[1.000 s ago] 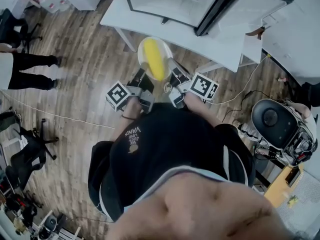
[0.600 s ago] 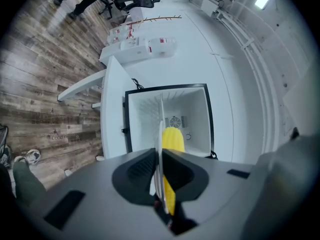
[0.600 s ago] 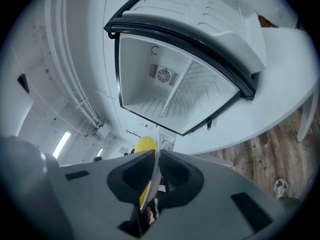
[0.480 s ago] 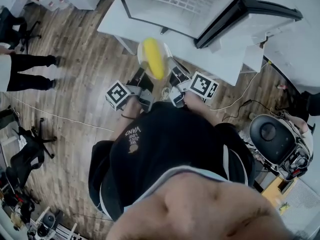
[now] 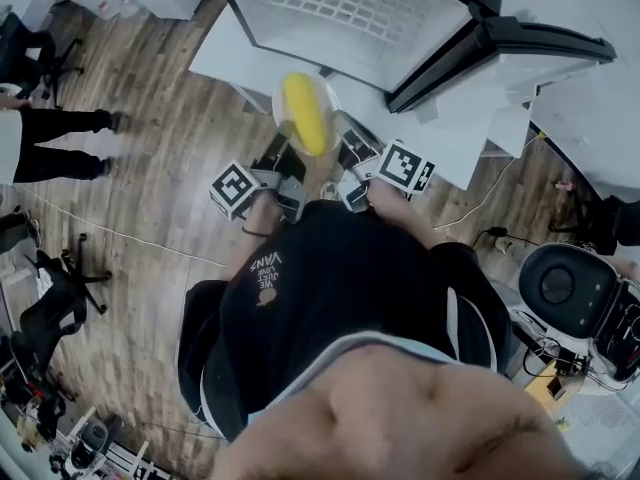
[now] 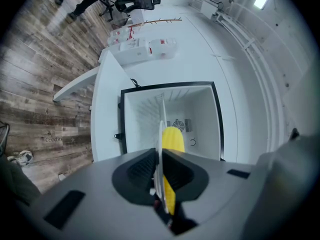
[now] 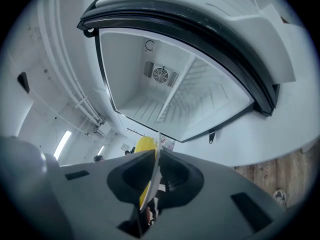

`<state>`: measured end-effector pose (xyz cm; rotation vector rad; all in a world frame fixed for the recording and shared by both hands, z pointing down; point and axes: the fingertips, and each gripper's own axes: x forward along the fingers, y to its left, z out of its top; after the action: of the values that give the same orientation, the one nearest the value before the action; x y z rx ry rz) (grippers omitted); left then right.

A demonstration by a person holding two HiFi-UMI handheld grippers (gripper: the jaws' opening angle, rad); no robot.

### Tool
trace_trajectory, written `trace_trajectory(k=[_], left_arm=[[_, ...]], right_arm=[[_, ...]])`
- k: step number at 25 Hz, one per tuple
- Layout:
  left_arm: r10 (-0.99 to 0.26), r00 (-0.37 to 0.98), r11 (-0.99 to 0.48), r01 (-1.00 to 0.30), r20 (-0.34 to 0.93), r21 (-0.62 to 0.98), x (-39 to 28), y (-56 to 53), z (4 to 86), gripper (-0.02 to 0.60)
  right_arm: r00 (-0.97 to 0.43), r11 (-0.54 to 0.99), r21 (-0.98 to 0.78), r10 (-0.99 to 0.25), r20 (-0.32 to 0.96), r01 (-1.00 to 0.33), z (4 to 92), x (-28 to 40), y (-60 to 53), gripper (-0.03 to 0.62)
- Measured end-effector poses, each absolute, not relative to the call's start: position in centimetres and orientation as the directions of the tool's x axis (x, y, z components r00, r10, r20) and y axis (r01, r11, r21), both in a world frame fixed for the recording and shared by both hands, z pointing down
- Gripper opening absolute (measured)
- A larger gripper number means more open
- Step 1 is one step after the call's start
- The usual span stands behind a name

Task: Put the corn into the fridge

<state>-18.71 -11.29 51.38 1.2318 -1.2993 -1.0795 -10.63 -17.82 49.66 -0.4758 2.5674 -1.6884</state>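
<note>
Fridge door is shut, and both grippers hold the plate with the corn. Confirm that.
Wrong: the door is open; the right gripper view looks straight into the fridge. The left gripper and right gripper do hold the plate with the corn.

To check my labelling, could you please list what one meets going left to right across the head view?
Bystander's legs → left gripper → corn on the plate → right gripper.
</note>
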Motion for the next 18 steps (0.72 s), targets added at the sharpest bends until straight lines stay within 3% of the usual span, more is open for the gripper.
trace_trajectory(k=[18], left_arm=[[-0.991, 0.098, 0.084, -0.097, 0.093, 0.992, -21.0, -14.5, 51.7, 0.041]], right_arm=[[-0.932, 0.337, -0.903, -0.329, 0.153, -0.268, 49.8, -12.5, -20.4, 0.032]])
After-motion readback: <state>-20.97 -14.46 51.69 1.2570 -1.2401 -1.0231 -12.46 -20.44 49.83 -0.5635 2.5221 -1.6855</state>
